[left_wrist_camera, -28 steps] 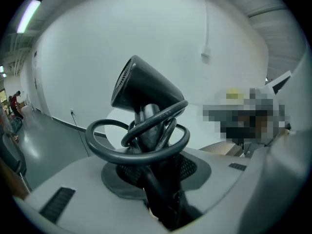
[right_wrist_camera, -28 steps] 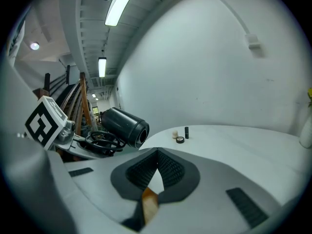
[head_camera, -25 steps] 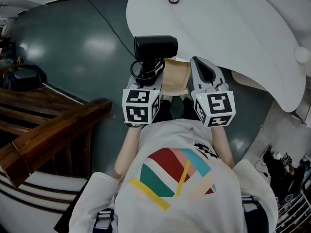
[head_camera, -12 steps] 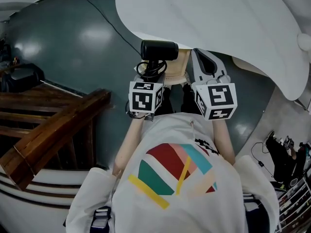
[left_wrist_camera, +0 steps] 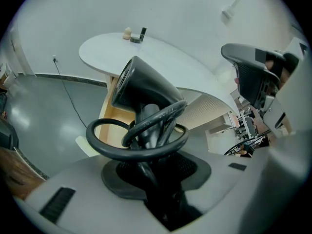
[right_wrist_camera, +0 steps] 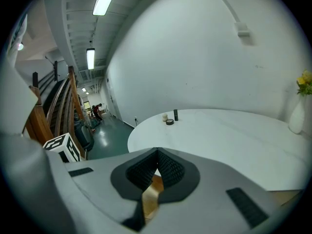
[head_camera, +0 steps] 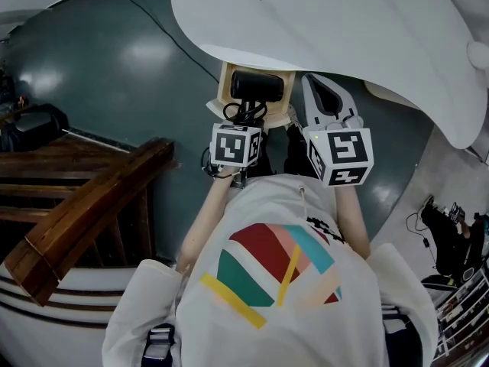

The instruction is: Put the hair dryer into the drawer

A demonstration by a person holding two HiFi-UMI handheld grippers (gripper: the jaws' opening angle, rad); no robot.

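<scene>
A black hair dryer (head_camera: 256, 85) hangs nozzle-left over an open wooden drawer (head_camera: 225, 92) under the white table (head_camera: 344, 29). My left gripper (head_camera: 246, 118) is shut on its handle, and the coiled cord (head_camera: 243, 112) is bunched just above the jaws. In the left gripper view the dryer (left_wrist_camera: 141, 89) stands over the cord loops (left_wrist_camera: 141, 141), the gripper (left_wrist_camera: 157, 179) clamps the handle, and the drawer's pale inside (left_wrist_camera: 113, 120) lies behind. My right gripper (head_camera: 318, 92) hovers to the right of the drawer, shut and holding nothing; its view shows the gripper (right_wrist_camera: 156, 156) with the pads meeting.
Small toiletry items (right_wrist_camera: 169, 119) sit on the white tabletop (right_wrist_camera: 219, 140), and a white vase (right_wrist_camera: 297, 115) with yellow flowers stands at its right end. A wooden staircase (head_camera: 84, 205) fills the left, with a black bag (head_camera: 34, 121) beside it. A cable (head_camera: 164, 29) crosses the grey floor.
My left gripper has sunk with the hair dryer, tipping downward, so the dryer now sits over the open drawer. The right gripper has dropped slightly.
</scene>
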